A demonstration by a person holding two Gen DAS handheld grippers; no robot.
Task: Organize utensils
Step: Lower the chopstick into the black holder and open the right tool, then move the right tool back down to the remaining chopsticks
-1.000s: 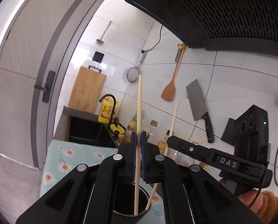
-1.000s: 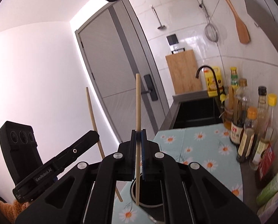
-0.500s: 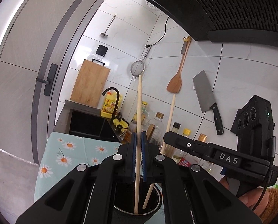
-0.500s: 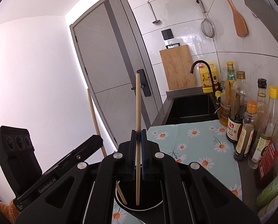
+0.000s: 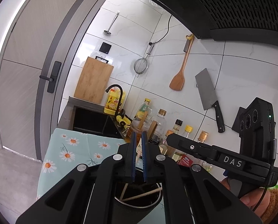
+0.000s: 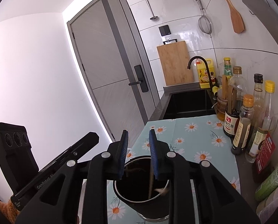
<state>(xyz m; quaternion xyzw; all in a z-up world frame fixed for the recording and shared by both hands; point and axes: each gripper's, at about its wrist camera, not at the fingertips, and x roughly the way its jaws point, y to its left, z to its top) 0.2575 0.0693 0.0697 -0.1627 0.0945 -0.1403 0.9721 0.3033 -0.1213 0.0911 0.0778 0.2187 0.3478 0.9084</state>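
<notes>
- Left gripper [image 5: 138, 157]: released. Its blue pads [image 5: 133, 155] stand a narrow gap apart with nothing between them, and it hangs directly over the steel utensil holder [image 5: 139, 204].
- Chopsticks [image 5: 141, 195]: loose inside the utensil holder, leaning across its dark interior. In the right wrist view one chopstick [image 6: 150, 183] stands tilted against the holder's right inner wall; it is blurred, and a second stick cannot be made out clearly there.
- Utensil holder [image 6: 128, 198]: upright on the daisy-print mat [image 6: 193, 130], below both grippers.
- Right gripper [image 6: 138, 155]: released, jaws set wider apart than the left pair, holding nothing, poised over the holder's mouth.
- Left of the mat, along the counter: black sink [image 5: 91, 117] with black faucet [image 5: 118, 97], yellow detergent bottle [image 5: 112, 102] just behind it.
- Cutting board [image 5: 94, 80]: upright against the tiled wall behind the sink.
- Sauce bottles [image 6: 241, 112]: grouped along the wall at the mat's right edge.
- Wall-hung items: strainer [image 5: 141, 67], wooden spatula [image 5: 178, 80], cleaver [image 5: 207, 91].
</notes>
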